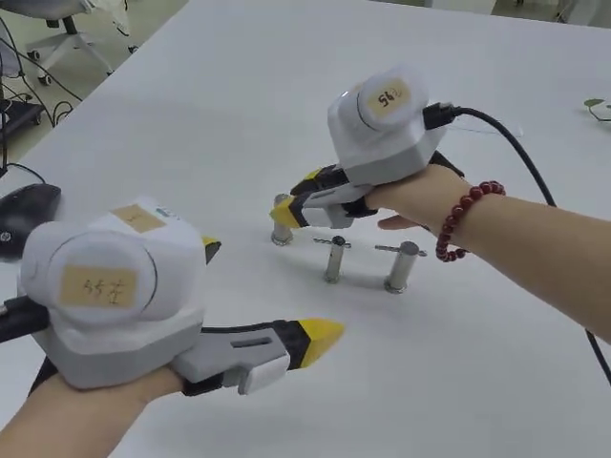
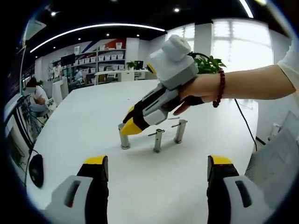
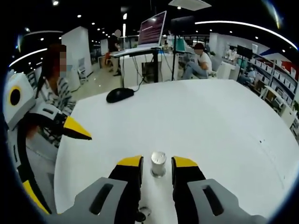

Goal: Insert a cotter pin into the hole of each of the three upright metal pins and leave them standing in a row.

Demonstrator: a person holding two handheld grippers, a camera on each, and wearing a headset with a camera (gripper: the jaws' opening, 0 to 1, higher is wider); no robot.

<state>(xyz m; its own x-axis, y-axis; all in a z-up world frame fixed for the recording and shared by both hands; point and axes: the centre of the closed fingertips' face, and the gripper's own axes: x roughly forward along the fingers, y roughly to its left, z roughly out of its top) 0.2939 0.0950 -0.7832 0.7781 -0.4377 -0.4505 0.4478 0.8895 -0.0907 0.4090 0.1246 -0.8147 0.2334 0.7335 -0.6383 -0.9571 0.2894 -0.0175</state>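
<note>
I see a wide white table (image 1: 239,95) with three short metal pins standing upright on it. They form a row running left to right near its middle: the left pin (image 1: 280,235), the middle pin (image 1: 334,260) and the right pin (image 1: 401,269), each set a little apart from the next. A black computer mouse (image 1: 27,215) lies well apart from them by the table's left edge, and a small object (image 1: 600,107) I can't make out sits at the far right.

I'm in an open office, perhaps part lab: white table (image 1: 239,114), a monitor (image 3: 154,27) on a desk, stocked shelves (image 2: 96,59), swivel chair (image 1: 57,24), ceiling strip lights (image 2: 93,30).
</note>
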